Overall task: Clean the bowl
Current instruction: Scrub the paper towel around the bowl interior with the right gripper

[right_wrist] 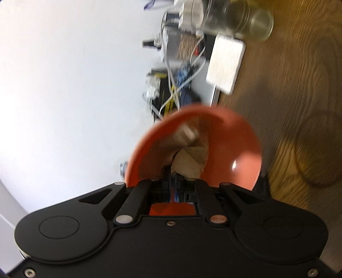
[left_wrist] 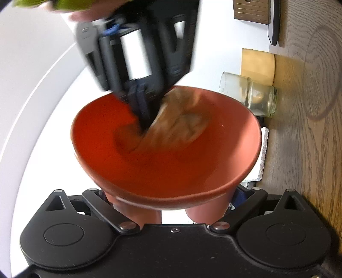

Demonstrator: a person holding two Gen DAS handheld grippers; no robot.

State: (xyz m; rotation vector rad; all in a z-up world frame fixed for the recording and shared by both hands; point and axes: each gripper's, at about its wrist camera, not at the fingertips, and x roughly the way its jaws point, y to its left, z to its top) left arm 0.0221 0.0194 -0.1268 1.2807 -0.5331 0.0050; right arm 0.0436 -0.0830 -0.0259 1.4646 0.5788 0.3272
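An orange bowl fills the left wrist view, its inside facing the camera. My left gripper reaches under its near side, and its two fingers clamp the bowl's underside, which hides their tips. My right gripper dips into the bowl from the upper left, shut on a crumpled brownish cloth pressed against the inner wall. The right wrist view is blurred. It shows the bowl close ahead with the cloth bunched at the right gripper.
A clear glass jar stands on the wooden table just behind the bowl, beside a tan board. The jar, a white block and tangled cables lie beyond. A hand holds the right gripper.
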